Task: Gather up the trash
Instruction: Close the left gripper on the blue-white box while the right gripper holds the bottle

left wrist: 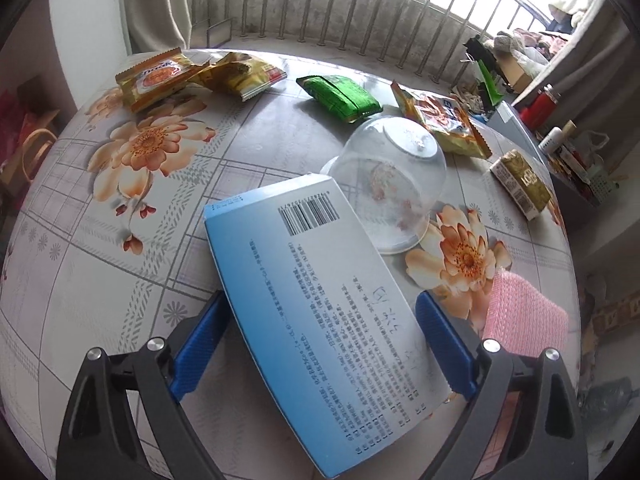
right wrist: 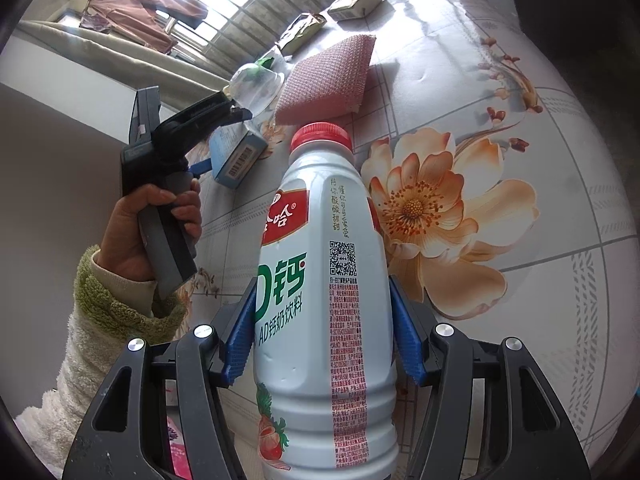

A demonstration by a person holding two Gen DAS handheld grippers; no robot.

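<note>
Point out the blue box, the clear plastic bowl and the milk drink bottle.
blue box (left wrist: 320,312): left wrist view, printed face.
clear plastic bowl (left wrist: 394,176): left wrist view, upturned side wall.
milk drink bottle (right wrist: 320,280): right wrist view, label.

Left gripper (left wrist: 320,344) tilted steeply down, jaws wide; right gripper (right wrist: 324,328) (angled downward) clamped partway.

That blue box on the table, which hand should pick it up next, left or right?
Left. The left hand-held gripper already straddles the blue box, one blue finger at each side, jaws wide. The right hand-held gripper is occupied, clamped on the white drink bottle.
</note>
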